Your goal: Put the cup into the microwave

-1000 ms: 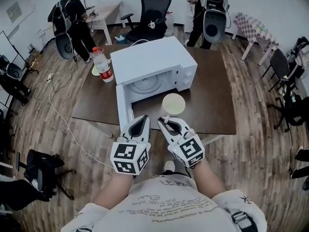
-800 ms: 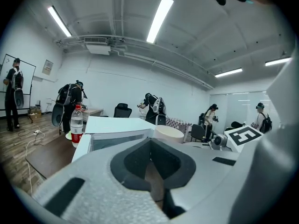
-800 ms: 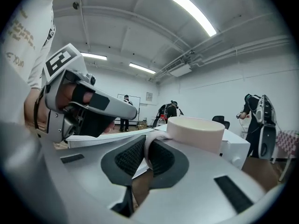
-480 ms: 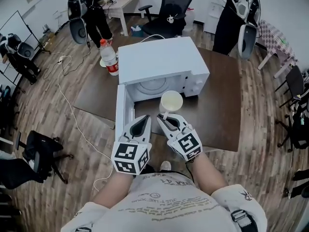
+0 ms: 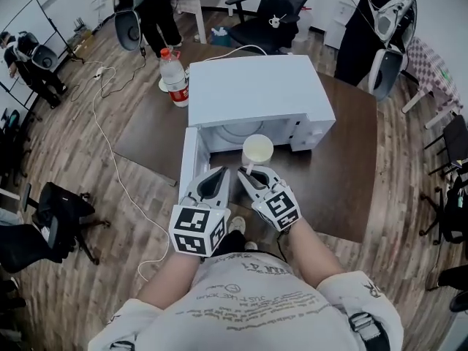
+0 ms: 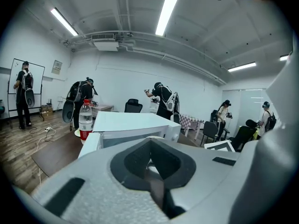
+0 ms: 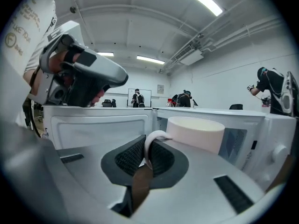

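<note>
The right gripper [image 5: 246, 172] is clenched on the loop handle of the cream round ceramic cup [image 5: 257, 150], held just ahead of its jaws at the mouth of the open white box-shaped microwave [image 5: 259, 90]. Whether the cup is past the threshold is unclear, and its base is hidden. The left gripper [image 5: 219, 175] is alongside, jaws together and empty.

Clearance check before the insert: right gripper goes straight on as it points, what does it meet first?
Likely the inside of the open cavity of the microwave. The right gripper, shut on the cup by its handle, points into it, with the open door off to the left. Depth is unclear.
</note>
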Available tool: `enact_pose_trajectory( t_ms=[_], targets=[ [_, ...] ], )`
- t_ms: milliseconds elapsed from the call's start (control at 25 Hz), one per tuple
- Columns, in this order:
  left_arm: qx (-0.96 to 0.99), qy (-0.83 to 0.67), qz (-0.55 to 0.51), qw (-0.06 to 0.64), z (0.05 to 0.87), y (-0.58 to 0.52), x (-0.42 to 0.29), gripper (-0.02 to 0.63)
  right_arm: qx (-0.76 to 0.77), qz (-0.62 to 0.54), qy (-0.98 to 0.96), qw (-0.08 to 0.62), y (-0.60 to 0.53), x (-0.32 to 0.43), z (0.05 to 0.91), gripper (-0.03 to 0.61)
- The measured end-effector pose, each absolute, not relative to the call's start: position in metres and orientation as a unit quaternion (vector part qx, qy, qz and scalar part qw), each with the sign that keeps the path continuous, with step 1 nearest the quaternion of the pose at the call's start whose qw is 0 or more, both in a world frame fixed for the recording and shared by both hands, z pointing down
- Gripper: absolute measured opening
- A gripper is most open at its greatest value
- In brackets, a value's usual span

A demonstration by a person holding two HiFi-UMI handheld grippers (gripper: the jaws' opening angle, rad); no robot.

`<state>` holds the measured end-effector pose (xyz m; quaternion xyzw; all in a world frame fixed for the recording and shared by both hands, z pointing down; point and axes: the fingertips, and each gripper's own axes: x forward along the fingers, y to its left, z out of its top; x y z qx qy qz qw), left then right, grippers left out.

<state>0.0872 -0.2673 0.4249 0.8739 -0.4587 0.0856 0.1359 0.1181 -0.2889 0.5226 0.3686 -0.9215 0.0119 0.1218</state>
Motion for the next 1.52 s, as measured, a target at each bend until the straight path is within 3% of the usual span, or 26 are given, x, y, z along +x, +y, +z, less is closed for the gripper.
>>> enact_pose_trajectory(
  t_ms=[280,1520],
  targets=[
    [0.859,-0.483,0.089,0.146,0.431,-0.289,0.062,0.014,0.356,0.006,-0.922,0.154,-0.330,0.102,0.570,0.026],
    [0.848,-0.502,0.075,0.152,0.427,-0.323,0.060,0.014,0.422,0.044,-0.893,0.150,-0.478,0.114,0.630,0.028]
  ],
)
